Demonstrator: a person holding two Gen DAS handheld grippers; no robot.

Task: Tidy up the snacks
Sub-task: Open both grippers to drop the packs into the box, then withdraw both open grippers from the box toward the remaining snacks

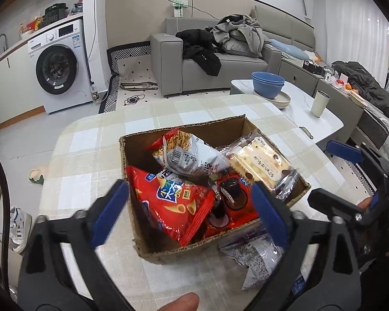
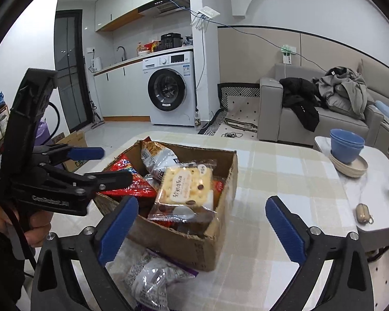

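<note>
Snacks fill an open cardboard box (image 1: 186, 248) (image 2: 184, 246) that stands on a table (image 1: 96, 134) (image 2: 285, 171) with a pale checked cloth. Inside, a red chip bag (image 1: 173, 207) (image 2: 134, 178) leans against the near-left wall, and a silver noodle bag (image 1: 189, 155) (image 2: 155, 158) lies tilted toward the back. A clear cracker pack (image 1: 262, 163) (image 2: 186, 186) rests on top at the right, its end overhanging the box rim. Below it sit red cookie packs (image 1: 233, 202), partly hidden. One more snack, a purple-and-clear packet (image 1: 256, 261) (image 2: 150, 277), lies outside on the cloth, touching the box's near wall.

The left gripper (image 1: 192, 215) (image 2: 101, 164) hovers over the near part of the box, its jaws spread wide and holding nothing. The right gripper (image 2: 202, 233) (image 1: 350, 178) hangs just beside the box on the right, its jaws likewise spread wide with nothing between them; the packet lies below its left finger.

On an adjoining white table (image 1: 298, 108) (image 2: 376, 181) stand stacked blue bowls (image 1: 268, 84) (image 2: 347, 145) on cream plates (image 1: 281, 101) (image 2: 350, 168), and a cup (image 1: 320, 102).
</note>
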